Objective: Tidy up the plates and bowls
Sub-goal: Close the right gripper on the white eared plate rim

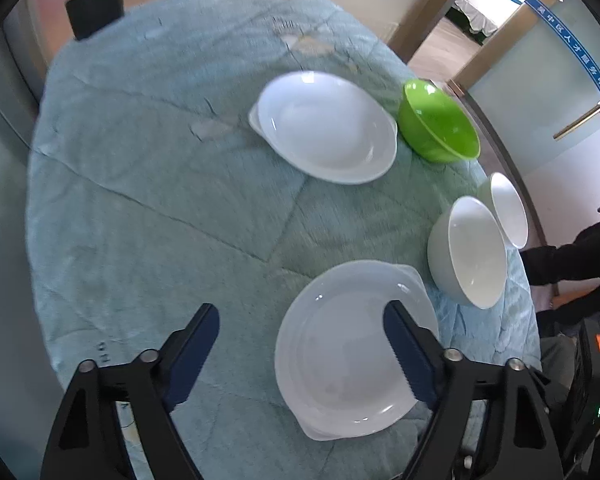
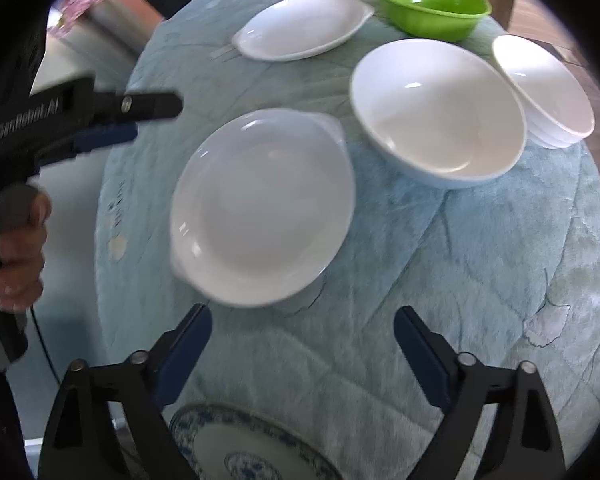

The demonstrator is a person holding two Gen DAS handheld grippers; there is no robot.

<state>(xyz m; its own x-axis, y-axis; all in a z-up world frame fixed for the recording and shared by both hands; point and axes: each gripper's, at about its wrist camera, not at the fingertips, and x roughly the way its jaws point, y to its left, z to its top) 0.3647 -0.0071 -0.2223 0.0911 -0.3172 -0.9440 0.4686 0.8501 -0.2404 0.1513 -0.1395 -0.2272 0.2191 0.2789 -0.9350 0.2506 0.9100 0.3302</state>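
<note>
The left gripper stood with its jaws wide and nothing pressed between the pads. The near white plate lay directly ahead of it, toward the near edge of the table. The right finger hung over the plate's bowl while the left finger hung over bare quilted cloth, so the plate's left rim fell between the jaws. No contact with the rim could be confirmed.

The right gripper was likewise wide and empty. It hung over the cloth just short of the same white plate, with a blue-patterned plate below its fingers at the near edge. In the right wrist view the left gripper reached in from the plate's left side.

The plate was oval, with small lugs at its ends; its long axis ran from the near-left toward the far-right.

A second white plate sat toward the far edge, with a green bowl just beside it. A white bowl and a stack of white bowls stood at the right edge.

Judgement: the left gripper was the nearer one, and the coming move depended on closing across that left rim.
</note>
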